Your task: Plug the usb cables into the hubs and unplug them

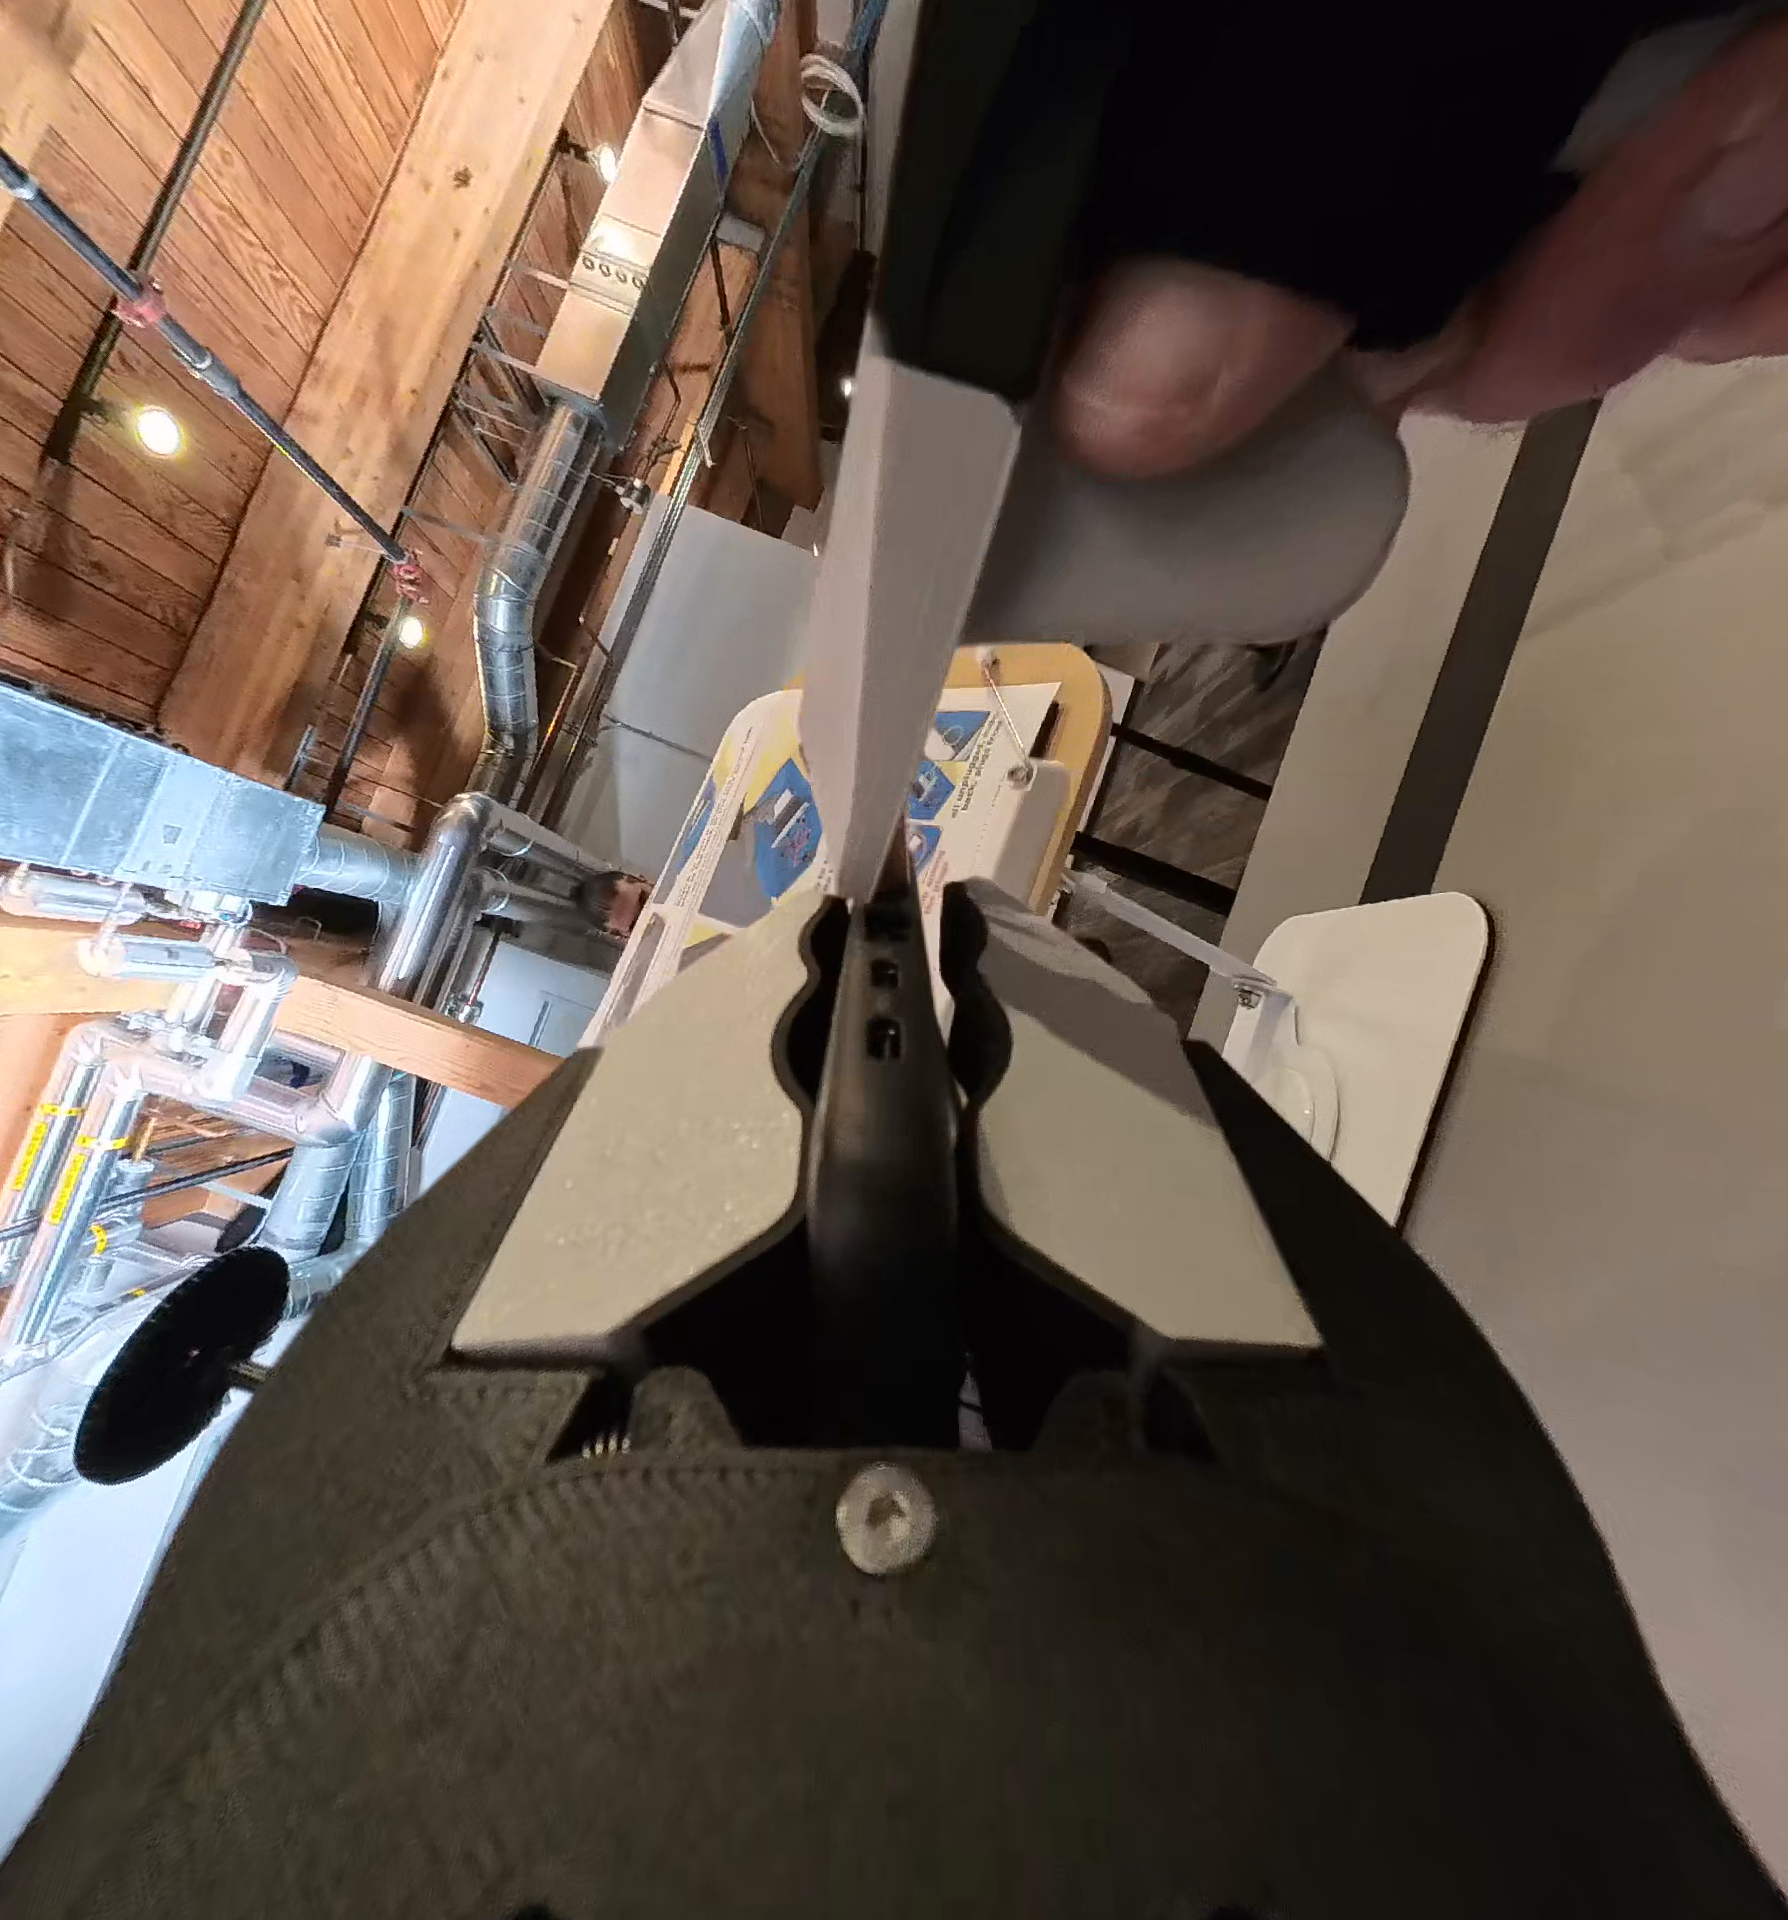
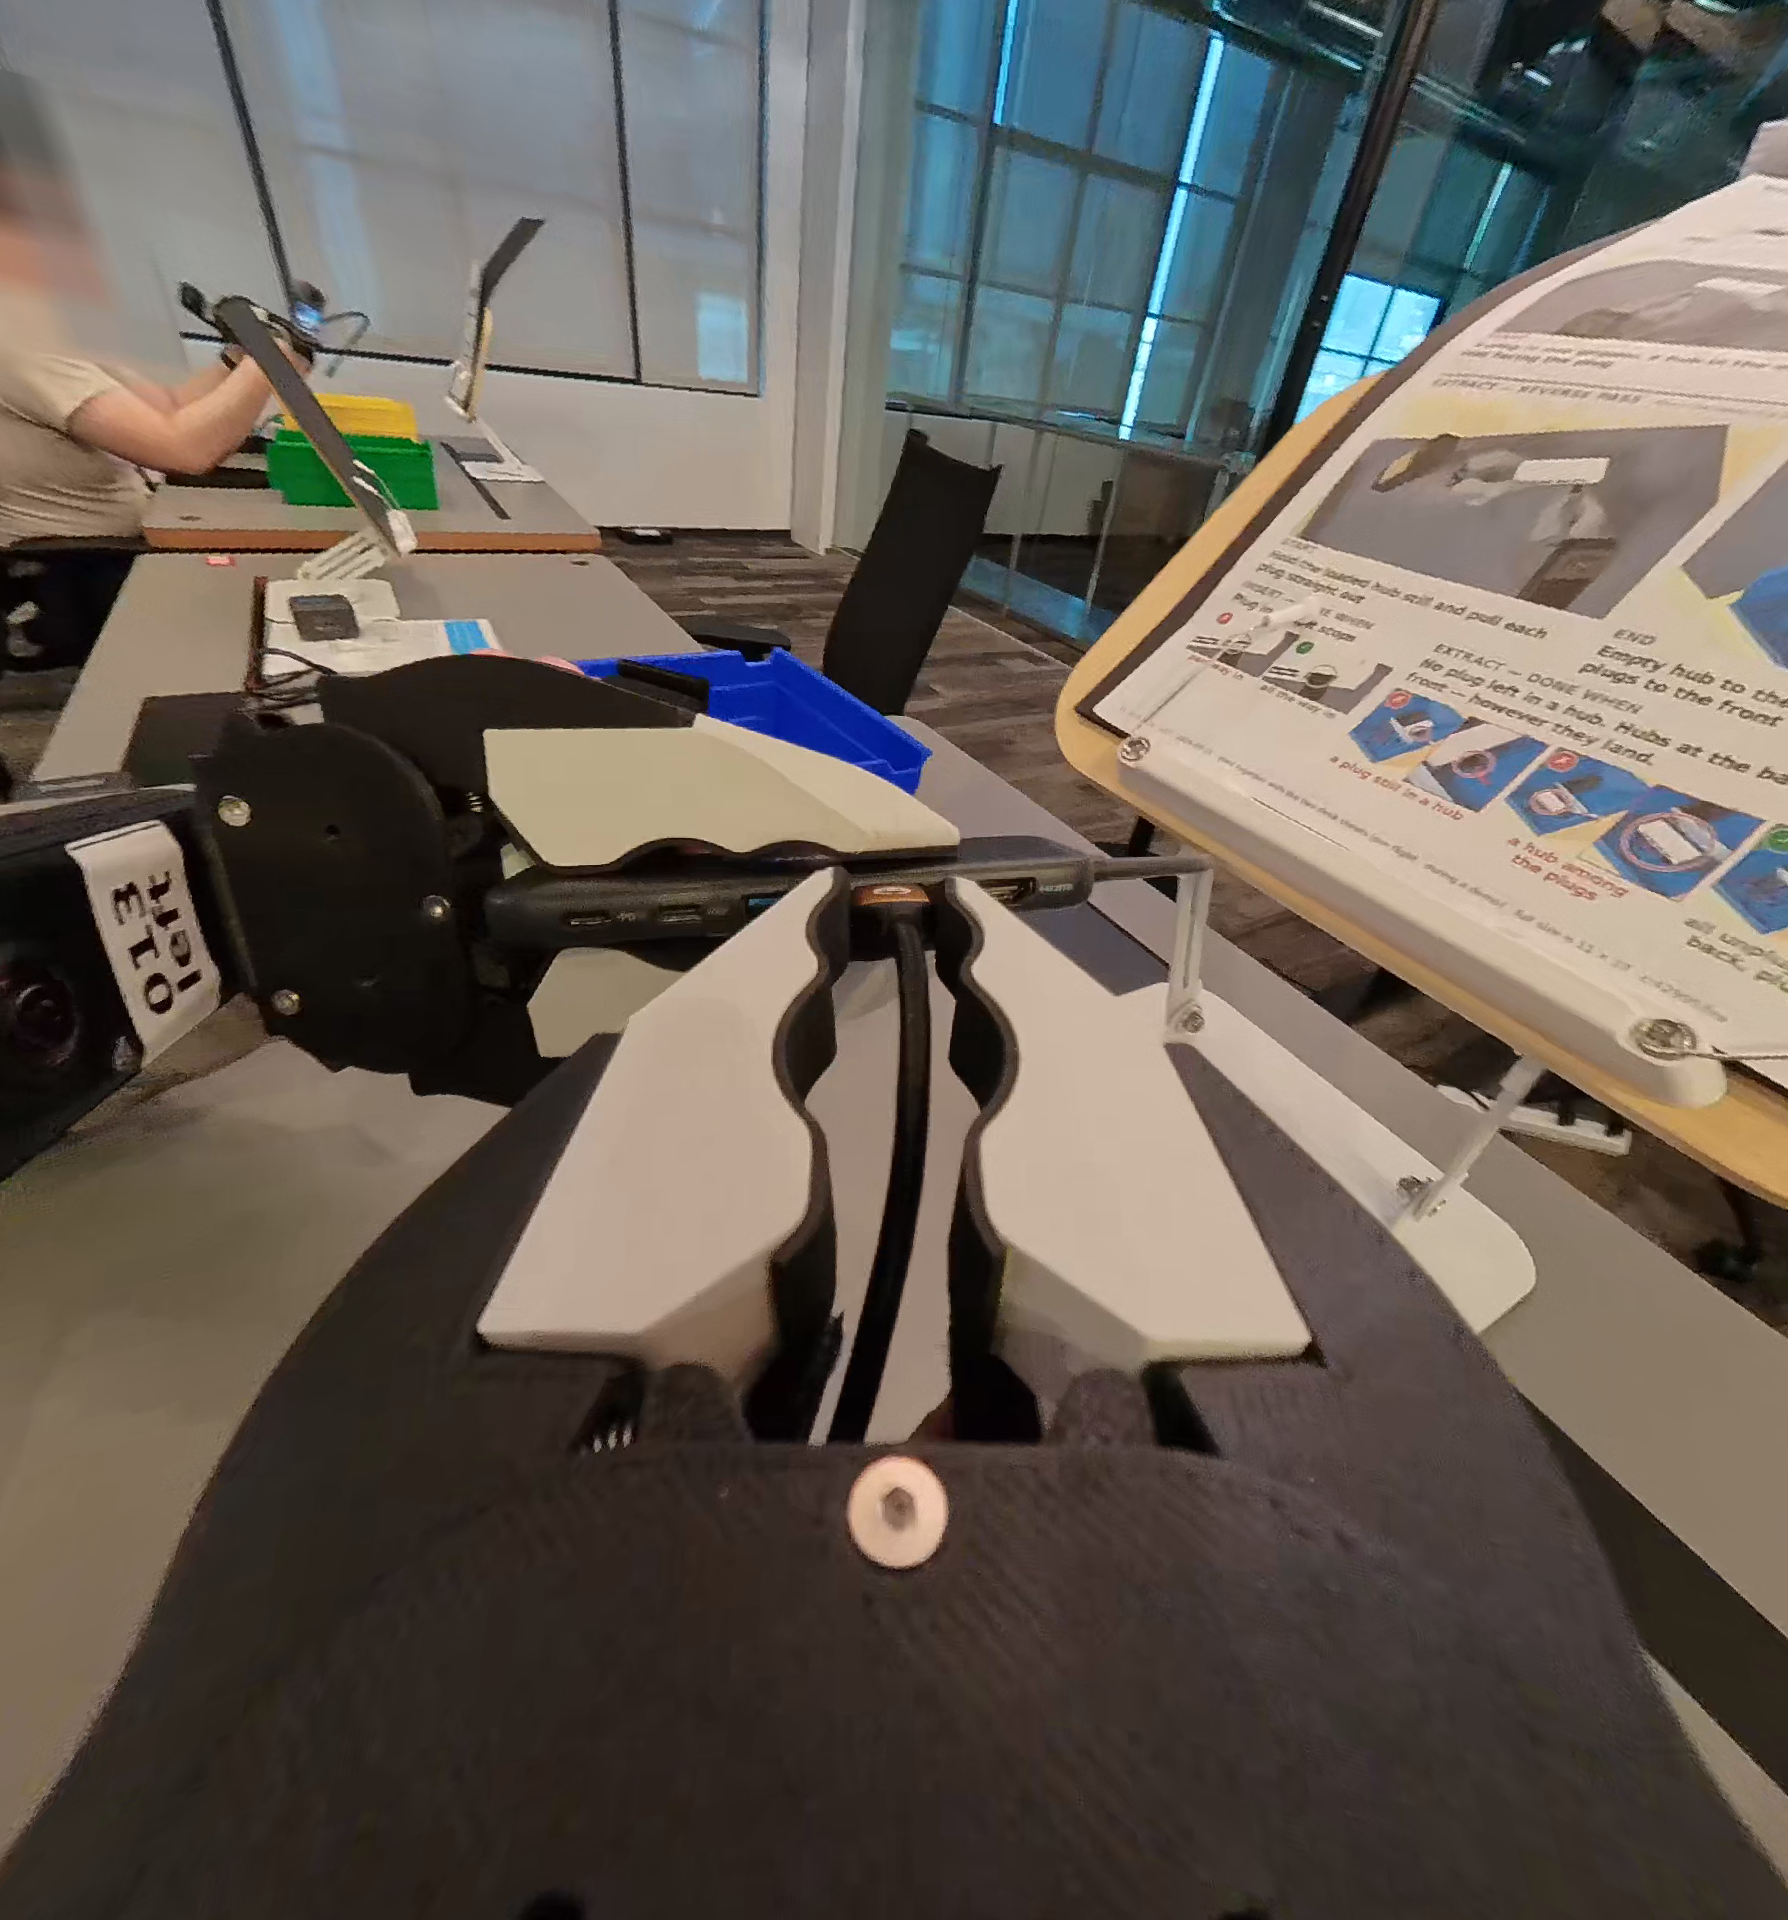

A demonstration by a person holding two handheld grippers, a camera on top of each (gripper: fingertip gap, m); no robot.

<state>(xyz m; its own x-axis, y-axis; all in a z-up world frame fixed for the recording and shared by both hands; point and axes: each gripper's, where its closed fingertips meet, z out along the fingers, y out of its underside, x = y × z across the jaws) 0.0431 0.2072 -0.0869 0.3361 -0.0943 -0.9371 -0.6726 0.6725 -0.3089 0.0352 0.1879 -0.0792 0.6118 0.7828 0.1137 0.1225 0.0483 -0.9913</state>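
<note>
In the right wrist view my right gripper (image 2: 892,883) is shut on a USB plug (image 2: 886,904) with a copper-coloured collar. Its black cable (image 2: 902,1091) runs back between my fingers. The plug's tip meets the port side of a dark grey hub (image 2: 661,912); how deep it sits is hidden. My left gripper comes in from the left, its upper white finger (image 2: 703,790) lying on top of the hub. In the left wrist view my left gripper (image 1: 885,914) is shut on the hub (image 1: 882,1039), seen edge-on. A right gripper finger (image 1: 900,623) and a hand (image 1: 1181,364) are above it.
An instruction board (image 2: 1492,675) on a white stand (image 2: 1472,1268) is at the right, close to the hub. A blue bin (image 2: 817,717) sits behind the grippers on the grey table (image 2: 246,1195). A black chair (image 2: 900,561) and a seated person (image 2: 38,436) are farther back. My left and right fingertips are right by each other.
</note>
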